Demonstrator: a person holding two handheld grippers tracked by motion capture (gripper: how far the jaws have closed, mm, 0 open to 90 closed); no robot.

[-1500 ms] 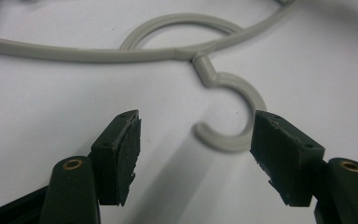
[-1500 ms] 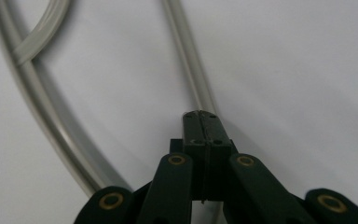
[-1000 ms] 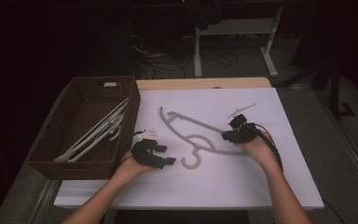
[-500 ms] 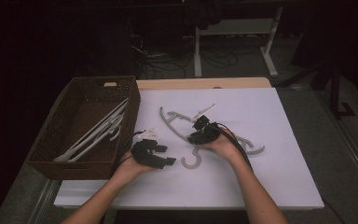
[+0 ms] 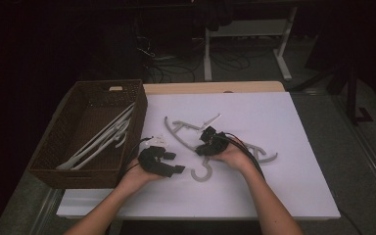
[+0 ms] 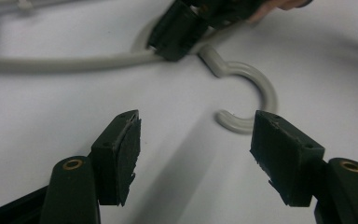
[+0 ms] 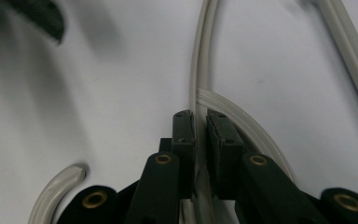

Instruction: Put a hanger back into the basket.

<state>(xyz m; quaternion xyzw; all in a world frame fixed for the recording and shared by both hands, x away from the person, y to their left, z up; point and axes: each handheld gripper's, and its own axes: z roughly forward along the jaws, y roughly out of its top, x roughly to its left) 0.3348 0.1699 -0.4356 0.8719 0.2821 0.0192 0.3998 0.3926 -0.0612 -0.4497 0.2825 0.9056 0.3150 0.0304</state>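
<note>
Hanger [image 5: 196,142], grey and plastic, lies flat in the middle of the white tabletop [image 5: 298,186], with its hook [image 6: 254,91] pointing toward the person. The right gripper [image 7: 200,128] has just been closing, and now it pinches the thin bar of the hanger near the hook. The left gripper [image 6: 193,140] hovers just beside the hook with its jaws wide apart and nothing between them. A brown basket [image 5: 63,147] with more hangers [image 5: 103,142] sits at the left edge. The grip is on a thin, smooth bar, so the hanger could slip or swing when lifted. Its long arms could also bump the basket wall on the way in.
</note>
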